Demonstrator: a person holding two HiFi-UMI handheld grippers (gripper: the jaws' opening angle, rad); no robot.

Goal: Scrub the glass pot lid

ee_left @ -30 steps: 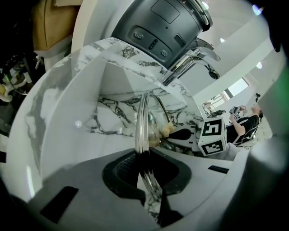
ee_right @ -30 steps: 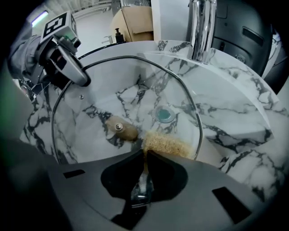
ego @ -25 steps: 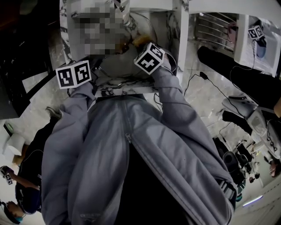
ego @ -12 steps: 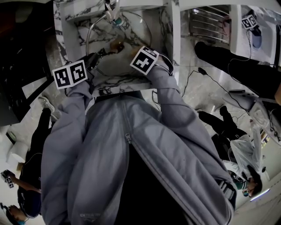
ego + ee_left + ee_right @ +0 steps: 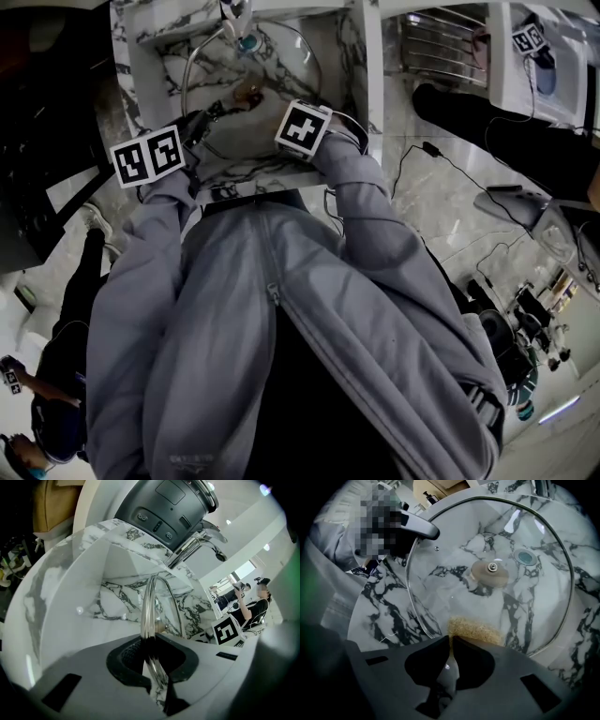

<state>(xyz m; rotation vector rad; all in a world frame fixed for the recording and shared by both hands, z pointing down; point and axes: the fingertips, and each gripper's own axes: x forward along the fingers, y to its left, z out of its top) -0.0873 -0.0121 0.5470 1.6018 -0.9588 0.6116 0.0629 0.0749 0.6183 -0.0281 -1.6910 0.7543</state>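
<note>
Grey sleeves reach forward from the person's chest, both forearms stretched over the near edge of a white marble sink. Each hand tips its tool steeply down into the basin. The marker cube of the left tool sits at the sink's near left corner. The other cube sits further right and a little further in.

The left gripper is clamped on the glass pot lid. Its jaws stand narrowly apart with the lid's metal rim pinched between the dark pads. The left gripper view sees the lid edge-on, rising out of the jaws toward the faucet. The lid is propped up on a slant inside the basin, held at its left edge.

The right gripper has its jaws drawn tight together on a tan, coarse scrub pad, which sticks out past the fingertips. The pad lies against the lower part of the glass, just inside the rim nearest that hand. From this side the lid shows its broad face, with a screw at the centre. The sink drain and the marble veins are visible through the glass.
</note>
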